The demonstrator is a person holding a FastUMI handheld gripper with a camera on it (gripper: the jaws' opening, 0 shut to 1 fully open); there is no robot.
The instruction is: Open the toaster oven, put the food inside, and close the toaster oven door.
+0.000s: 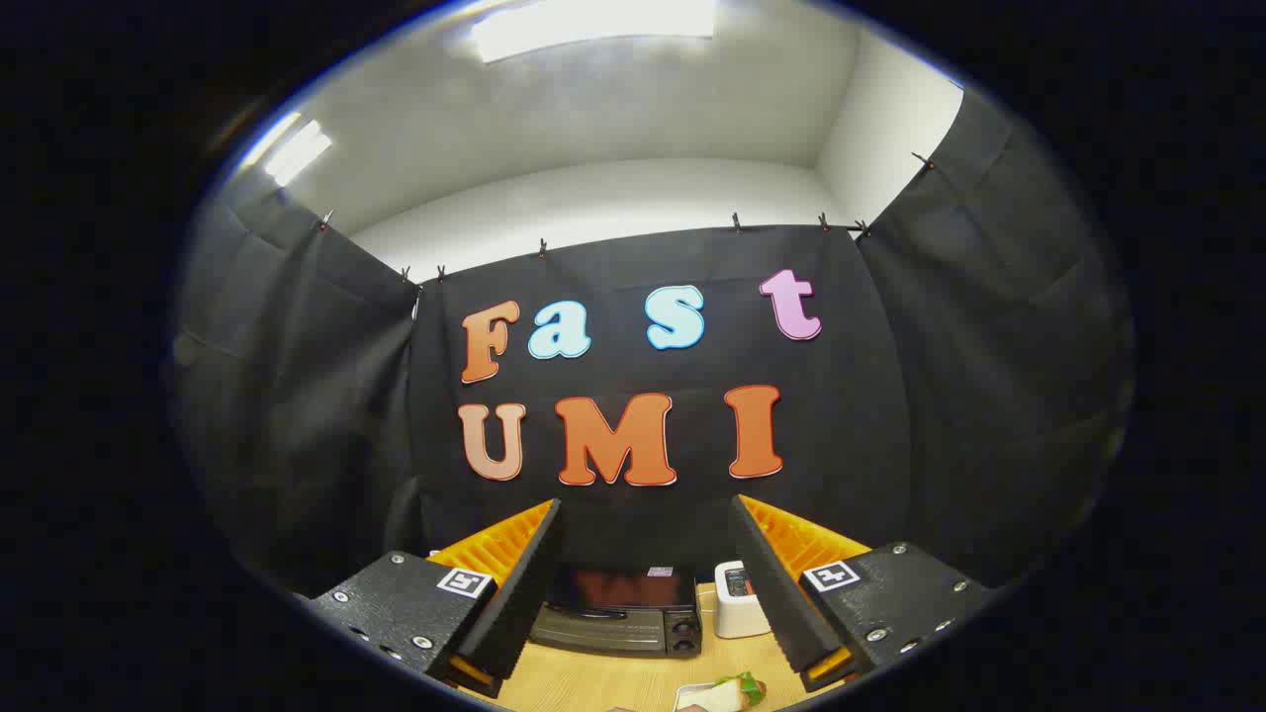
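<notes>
My gripper (648, 574) is open, its two black and orange fingers (519, 593) spread wide with nothing between them. Beyond the fingers, framed by the gap, a black toaster oven (623, 618) stands on the wooden table (593, 682) against the booth's wall. Its door looks closed and it has two knobs on its right side. Nearer to me, low between the fingers, a sandwich with a green leaf (732, 690) lies on a white plate, partly cut off from sight.
A small white appliance (737, 598) stands just right of the toaster oven, partly hidden by my right finger. Black cloth walls enclose the table at the back and on both sides.
</notes>
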